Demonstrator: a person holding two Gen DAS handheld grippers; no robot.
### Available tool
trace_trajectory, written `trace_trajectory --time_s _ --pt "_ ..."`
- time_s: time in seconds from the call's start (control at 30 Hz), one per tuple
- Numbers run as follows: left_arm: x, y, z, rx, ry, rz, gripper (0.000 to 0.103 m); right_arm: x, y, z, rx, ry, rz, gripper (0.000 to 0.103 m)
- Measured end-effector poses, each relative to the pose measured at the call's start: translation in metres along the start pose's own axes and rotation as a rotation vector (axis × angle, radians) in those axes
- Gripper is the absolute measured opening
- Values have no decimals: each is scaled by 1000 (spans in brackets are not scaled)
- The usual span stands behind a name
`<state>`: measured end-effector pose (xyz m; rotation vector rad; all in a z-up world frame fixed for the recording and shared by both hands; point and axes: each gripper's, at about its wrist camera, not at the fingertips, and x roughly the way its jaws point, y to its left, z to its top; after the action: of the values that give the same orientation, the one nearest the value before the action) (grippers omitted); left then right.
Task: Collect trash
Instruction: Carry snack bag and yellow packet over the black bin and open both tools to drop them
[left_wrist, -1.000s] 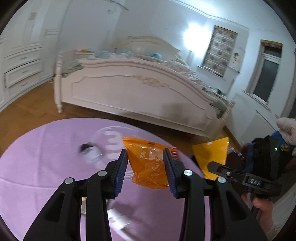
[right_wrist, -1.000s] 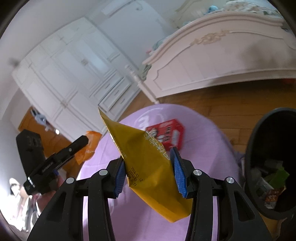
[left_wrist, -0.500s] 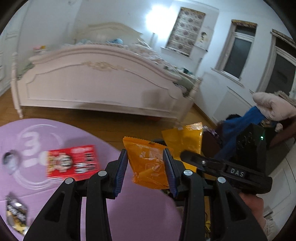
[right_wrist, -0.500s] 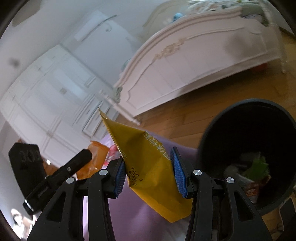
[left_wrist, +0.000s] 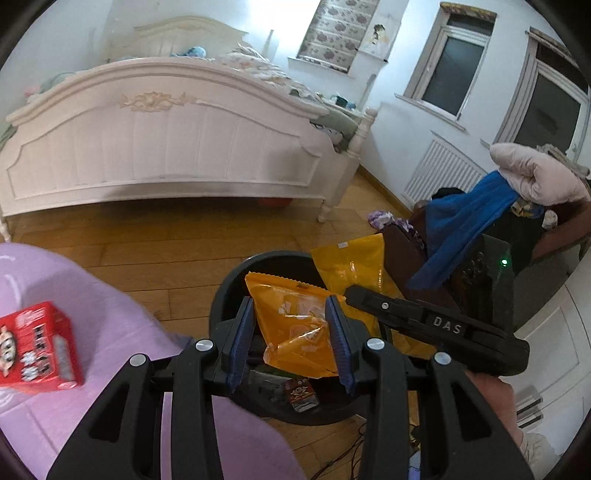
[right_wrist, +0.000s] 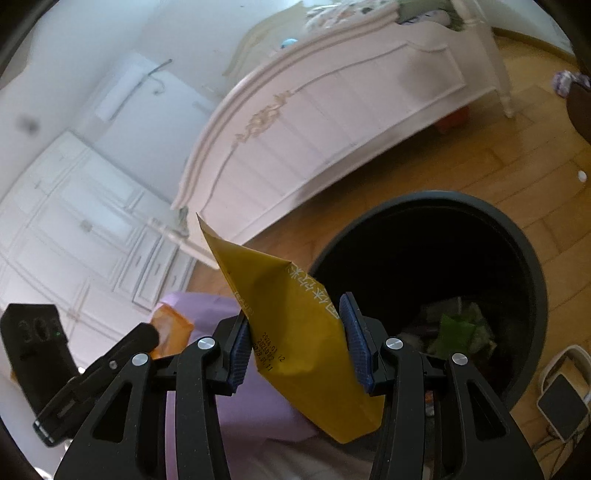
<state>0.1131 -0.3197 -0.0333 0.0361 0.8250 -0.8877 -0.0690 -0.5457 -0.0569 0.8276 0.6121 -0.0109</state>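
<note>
My left gripper (left_wrist: 291, 343) is shut on an orange snack bag (left_wrist: 295, 325) and holds it over the open black trash bin (left_wrist: 229, 291). My right gripper (right_wrist: 299, 343) is shut on a yellow snack pouch (right_wrist: 295, 332) just left of the bin's (right_wrist: 532, 273) rim. The pouch also shows in the left wrist view (left_wrist: 351, 266), beyond the bin. The bin holds several wrappers (right_wrist: 458, 328) and a small carton (left_wrist: 301, 395). A red box (left_wrist: 37, 347) lies on the purple mat (left_wrist: 122, 332) at the left.
A white bed (left_wrist: 159, 140) stands across the wooden floor (left_wrist: 147, 243). A chair piled with clothes (left_wrist: 480, 206) is to the right of the bin. White wardrobes (right_wrist: 74, 229) line the far wall. Cables (left_wrist: 347, 458) lie on the floor near the bin.
Both grippers swung from over the mat towards the bin, each still holding its bag. The bin now sits under the left gripper and beside the right one.
</note>
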Motion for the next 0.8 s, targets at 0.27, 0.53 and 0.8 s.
trace_trajectory --time_s 0.27,0.53,0.8 --pt "32 -15 6 26 55 -14 40 8 -38 7 62 2 -33 46" --pt "49 -24 13 50 83 -28 42 13 -58 12 94 9 -47 49" --pt "45 -31 14 83 60 -9 76 10 -65 13 118 7 -90 68"
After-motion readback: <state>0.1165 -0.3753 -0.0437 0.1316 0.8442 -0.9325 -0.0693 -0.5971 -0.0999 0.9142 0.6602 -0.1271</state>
